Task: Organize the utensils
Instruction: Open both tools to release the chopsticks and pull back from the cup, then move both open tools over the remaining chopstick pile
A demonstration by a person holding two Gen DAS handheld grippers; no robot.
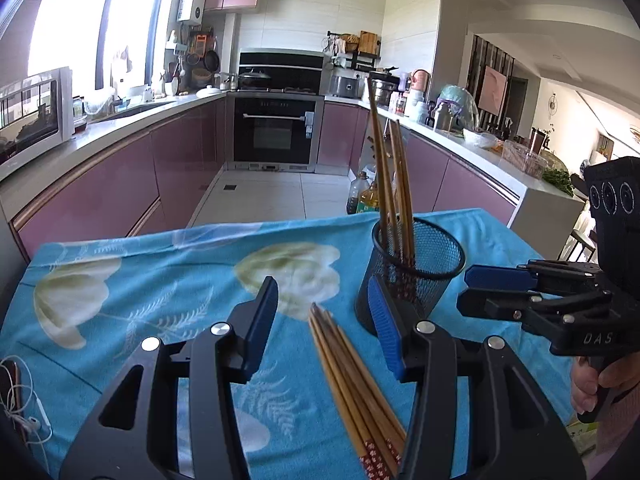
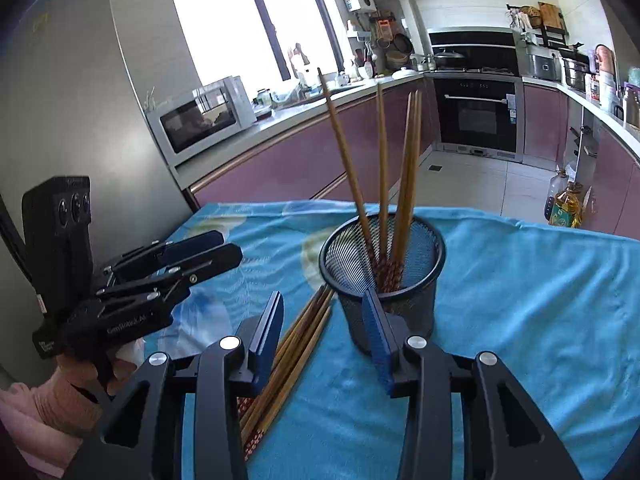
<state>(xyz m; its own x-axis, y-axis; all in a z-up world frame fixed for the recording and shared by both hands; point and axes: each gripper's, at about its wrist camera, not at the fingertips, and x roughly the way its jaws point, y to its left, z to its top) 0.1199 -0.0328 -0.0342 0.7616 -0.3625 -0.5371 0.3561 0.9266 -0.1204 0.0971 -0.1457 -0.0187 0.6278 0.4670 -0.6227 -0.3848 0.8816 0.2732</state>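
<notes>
A black mesh cup stands on the blue flowered cloth, with several wooden chopsticks upright in it. A bundle of loose chopsticks lies flat on the cloth just left of the cup. My left gripper is open; the bundle lies on the cloth between and below its fingers, untouched. My right gripper is open too, over the bundle's tips, its right finger in front of the cup.
White earphones and a phone lie at the cloth's near left corner. Oil bottles stand on the floor past the table's far edge. A person's hands grip both handles. Kitchen counters line the room behind.
</notes>
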